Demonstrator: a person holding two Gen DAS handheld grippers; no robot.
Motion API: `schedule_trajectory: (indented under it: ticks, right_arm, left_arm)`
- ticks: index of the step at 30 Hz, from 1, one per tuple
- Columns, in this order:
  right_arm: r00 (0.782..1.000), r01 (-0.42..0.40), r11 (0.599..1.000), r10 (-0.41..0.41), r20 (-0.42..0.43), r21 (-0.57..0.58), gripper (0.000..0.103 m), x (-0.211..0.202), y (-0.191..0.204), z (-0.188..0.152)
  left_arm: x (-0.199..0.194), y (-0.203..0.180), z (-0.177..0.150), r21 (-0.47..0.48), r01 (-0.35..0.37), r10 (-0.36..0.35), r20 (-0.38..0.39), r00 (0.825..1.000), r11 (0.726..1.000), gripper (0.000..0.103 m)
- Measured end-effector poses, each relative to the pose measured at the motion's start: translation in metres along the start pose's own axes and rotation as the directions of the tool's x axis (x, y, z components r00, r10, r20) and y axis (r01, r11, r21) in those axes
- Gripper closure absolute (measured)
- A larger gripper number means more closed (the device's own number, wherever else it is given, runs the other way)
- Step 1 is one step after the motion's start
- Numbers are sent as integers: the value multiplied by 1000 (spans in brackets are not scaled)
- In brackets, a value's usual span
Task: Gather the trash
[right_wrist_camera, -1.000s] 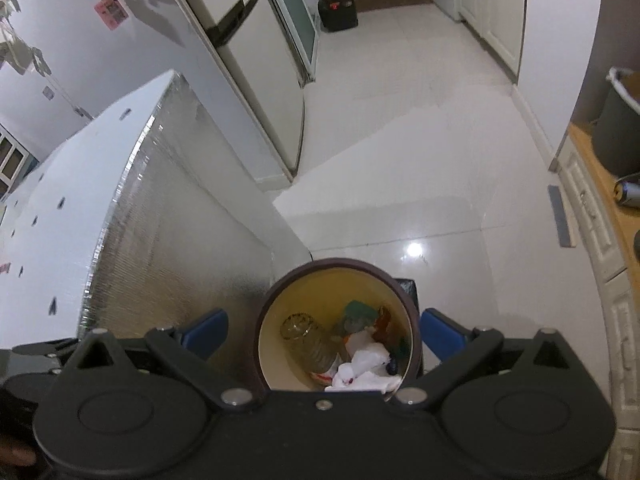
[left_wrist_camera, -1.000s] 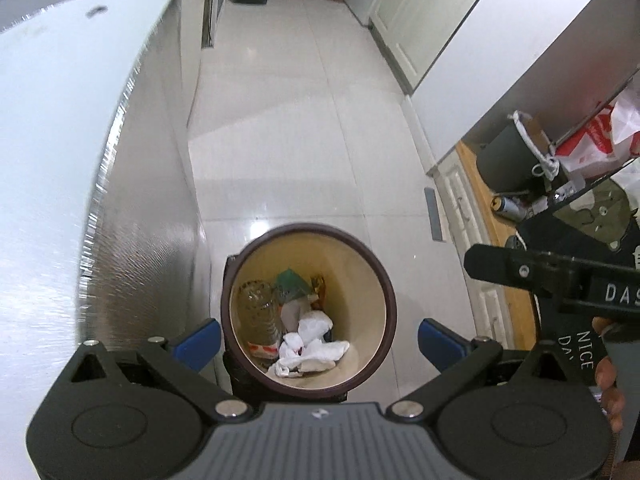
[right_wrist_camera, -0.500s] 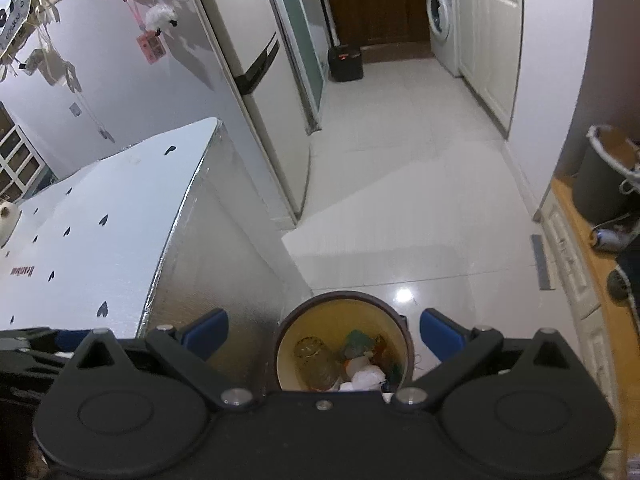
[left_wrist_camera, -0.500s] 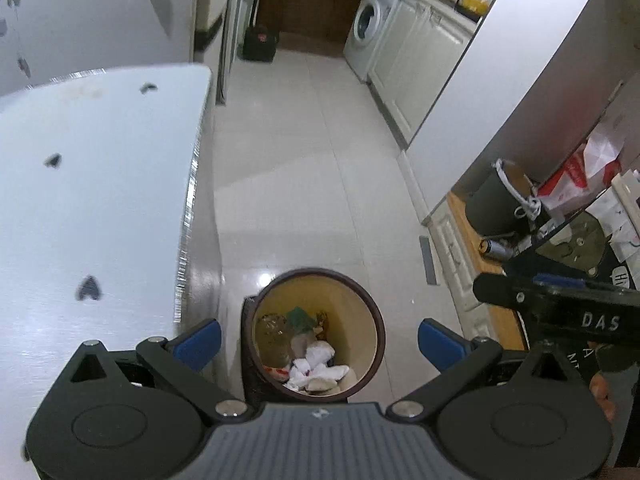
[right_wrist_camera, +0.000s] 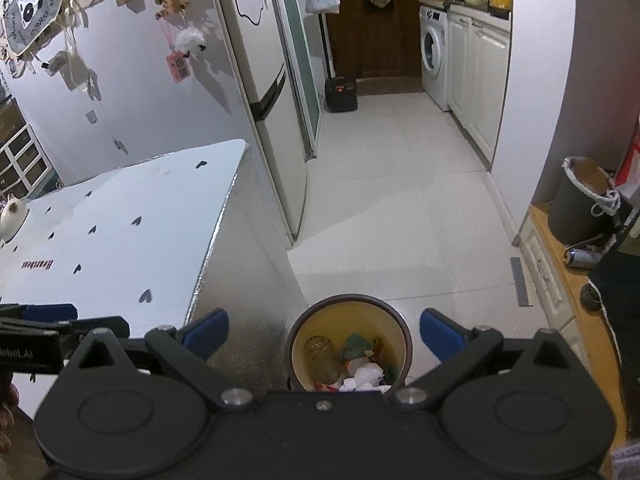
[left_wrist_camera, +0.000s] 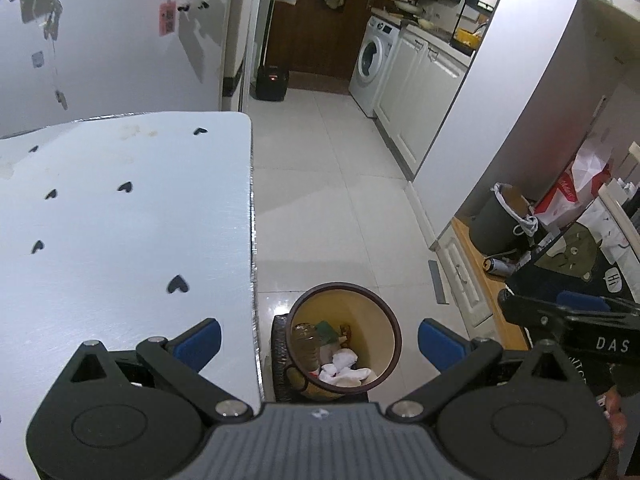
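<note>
Left wrist view: the trash bin (left_wrist_camera: 394, 326) is seen on the floor just beside the counter's (left_wrist_camera: 120, 220) near right corner, framed between the fingers of the left gripper (left_wrist_camera: 319, 340), which are spread wide and hold nothing. Inside the bin a clear plastic bottle (left_wrist_camera: 306, 344) and crumpled white tissues (left_wrist_camera: 344, 366) are seen among other scraps. The tissues are judged light and soft, easily pinched anywhere; the bottle is judged light but smooth and likely to slip, so its neck or waist would be the better hold. The bin itself looks stiff and would best be taken by its rim.

In the right wrist view the right gripper (right_wrist_camera: 324, 334) is likewise spread and empty above the bin (right_wrist_camera: 404, 330). Only there are the refrigerator (right_wrist_camera: 256, 80) and a small white pot (right_wrist_camera: 12, 216) at the counter's (right_wrist_camera: 120, 224) far left edge shown.
</note>
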State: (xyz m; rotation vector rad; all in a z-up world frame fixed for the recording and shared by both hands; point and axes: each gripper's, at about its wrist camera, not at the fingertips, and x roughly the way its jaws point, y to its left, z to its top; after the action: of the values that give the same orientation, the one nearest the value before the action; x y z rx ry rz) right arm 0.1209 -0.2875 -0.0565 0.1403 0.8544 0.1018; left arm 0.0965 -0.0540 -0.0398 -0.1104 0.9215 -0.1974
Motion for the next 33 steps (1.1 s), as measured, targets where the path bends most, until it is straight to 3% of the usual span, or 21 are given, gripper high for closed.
schedule_trajectory:
  ticks: [16,33]
  right_arm:
    - [997,61,998,-62,41,18,0,-67,29,-55]
    - [998,56,998,-55,41,-25,0,-100,7,-57]
  left_arm:
    - [-61,14,-42,8,-14,14,64,998,1000,0]
    - [-83,-13,-52,-39,-84,87,94,992,996,0]
